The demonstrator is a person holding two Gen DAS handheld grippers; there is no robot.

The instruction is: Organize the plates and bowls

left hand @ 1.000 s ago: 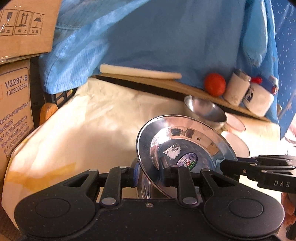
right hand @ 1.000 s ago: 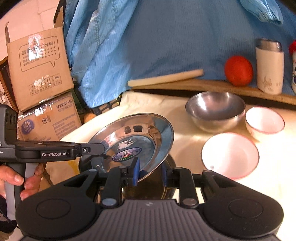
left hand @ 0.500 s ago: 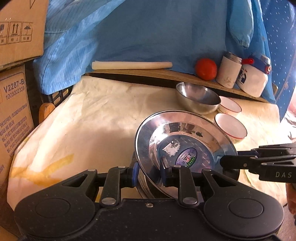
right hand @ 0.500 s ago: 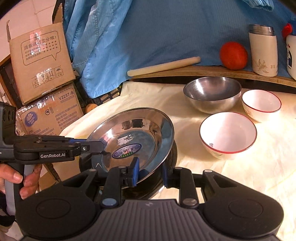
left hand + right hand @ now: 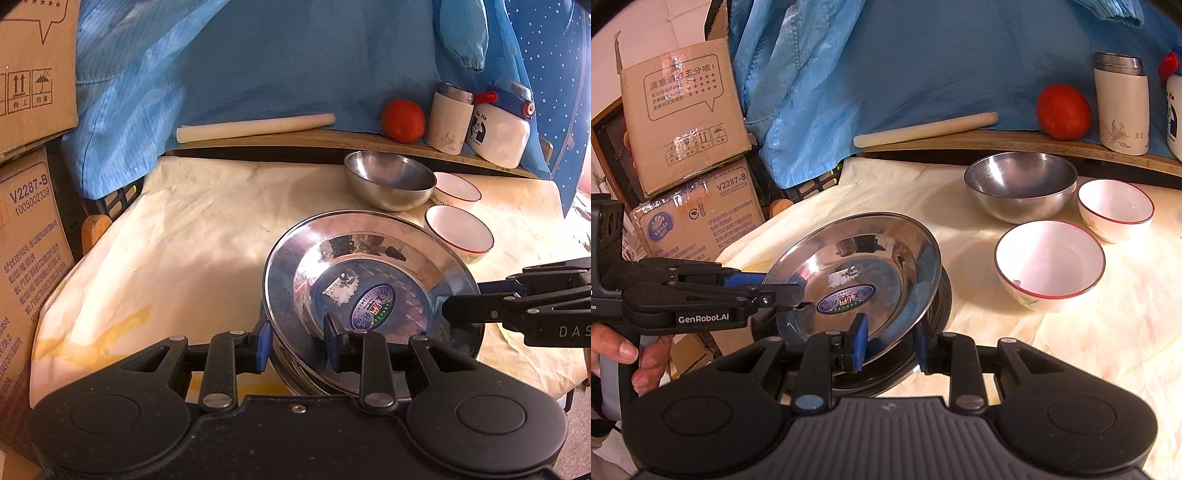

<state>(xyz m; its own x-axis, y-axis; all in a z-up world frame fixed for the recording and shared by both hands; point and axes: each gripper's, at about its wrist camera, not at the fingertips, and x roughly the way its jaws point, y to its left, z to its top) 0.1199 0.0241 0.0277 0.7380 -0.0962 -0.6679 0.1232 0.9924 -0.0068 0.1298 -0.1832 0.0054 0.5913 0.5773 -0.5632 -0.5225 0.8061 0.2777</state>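
Stood with the left claw astride the near rim of the steel plate, one blue pad outside the rim and the other inside the dish. Had just been opening those jaws, with the rim between them; pressed on it with neither pad, as far as could be seen. Reached in with the right claw from the other side of the same plate, again with one pad over the dish and one beyond the edge. Left a small gap between that outer pad and the rim, so stood apart there too, not clamped. Lay tilted on a stack of plates directly under the tips of both claws, sticker upward. Ahead of the left claw and to its right, on the cloth-covered worktop: a steel bowl, a nearer white bowl and a farther white bowl, all upright and apart from the plate. Gripped the handle of the left claw with a hand, seen far to the left of the right claw.
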